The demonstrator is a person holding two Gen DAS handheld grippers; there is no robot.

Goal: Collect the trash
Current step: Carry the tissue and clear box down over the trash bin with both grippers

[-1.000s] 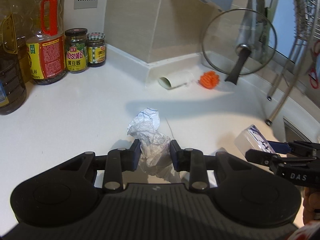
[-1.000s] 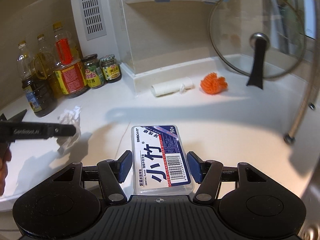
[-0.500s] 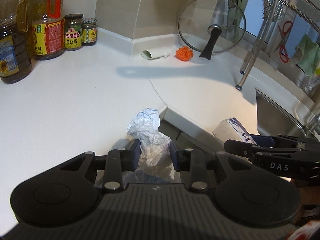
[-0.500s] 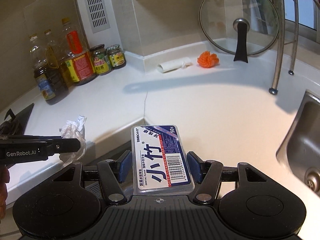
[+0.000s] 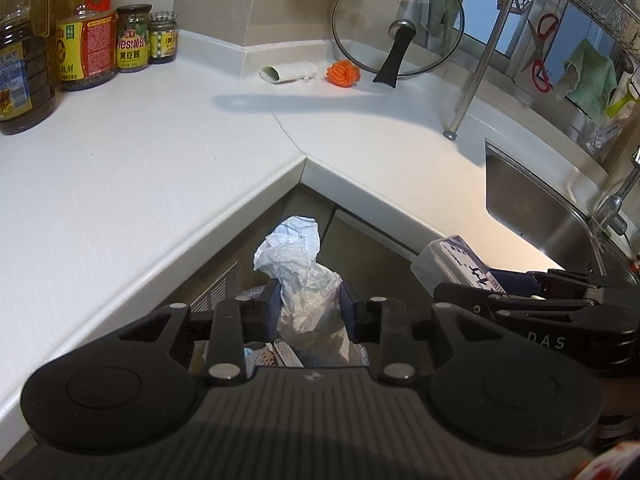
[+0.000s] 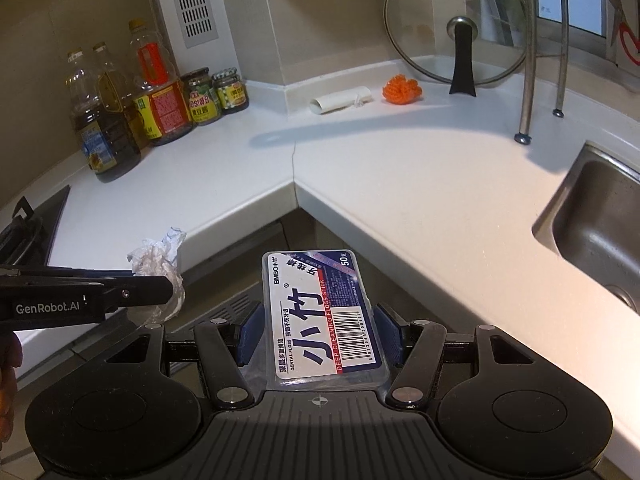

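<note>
My left gripper (image 5: 310,306) is shut on a crumpled white plastic wrapper (image 5: 298,268), held off the white counter (image 5: 140,168) in front of its inner corner, above the floor. Some packets show below it. The wrapper also shows in the right wrist view (image 6: 160,256). My right gripper (image 6: 320,330) is shut on a clear dental floss box (image 6: 320,316) with a blue and white label, also held off the counter edge. The box shows at the right of the left wrist view (image 5: 452,260). A white paper roll (image 5: 286,73) lies at the back wall.
Oil bottles and sauce jars (image 6: 160,108) stand at the back left. A glass pot lid (image 6: 456,28) leans on the wall beside an orange scrubber (image 6: 402,89). A steel sink (image 6: 596,216) is at the right, rack legs (image 6: 528,80) behind it. A stove edge (image 6: 28,224) is at the left.
Both grippers have drawn back from over the counter to beyond its front edge, still holding the wrapper and the floss box. The counter's inner corner and cabinet fronts have come into view.
</note>
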